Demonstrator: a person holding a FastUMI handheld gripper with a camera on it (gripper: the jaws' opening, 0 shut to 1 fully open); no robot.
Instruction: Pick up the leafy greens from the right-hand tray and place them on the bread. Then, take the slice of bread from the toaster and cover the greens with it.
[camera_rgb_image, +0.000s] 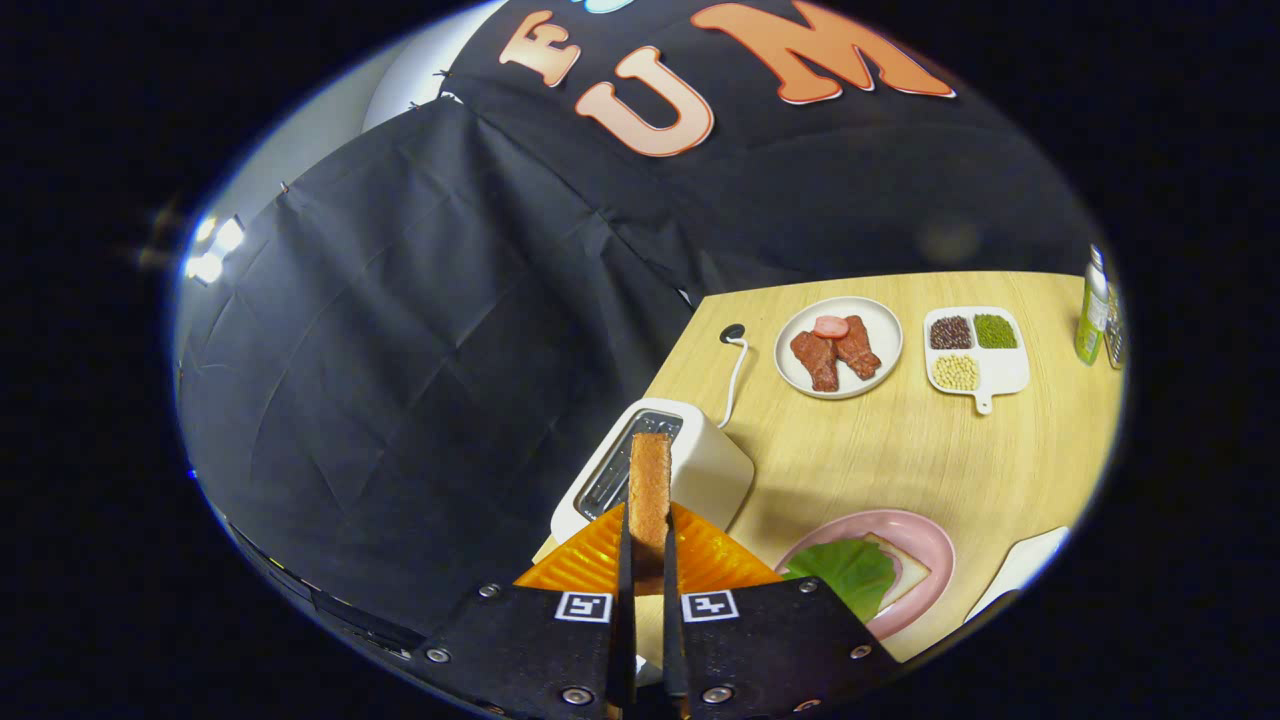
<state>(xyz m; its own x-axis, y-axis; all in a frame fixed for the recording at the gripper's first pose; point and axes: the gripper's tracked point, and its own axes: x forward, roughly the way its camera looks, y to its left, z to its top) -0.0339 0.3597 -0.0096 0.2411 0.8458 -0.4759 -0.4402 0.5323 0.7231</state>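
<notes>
Toasted bread slice (650, 485), light, stiff and crumbly, stands on edge pinched by its lower end between the nearly closed fingers of the gripper (648, 570), above the toaster (690, 465); ahead to the right, greens (848, 570) lie on bread (905, 565) in a pink plate (925, 535).

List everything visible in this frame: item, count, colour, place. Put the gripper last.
bread slice: 1, toasted brown, upright between the fingers, over the toaster
toaster: 1, white, just ahead of the fingers
cord: 1, white, behind toaster
pink plate: 1, right of fingers
leafy greens: 1, green, on bread on pink plate
bread: 1, white, under greens
meat plate: 1, white, far side
divided tray: 1, white, three fillings
bottle: 1, green, far right
table: 1, light wood
gripper: 1, shut on bread slice
</notes>
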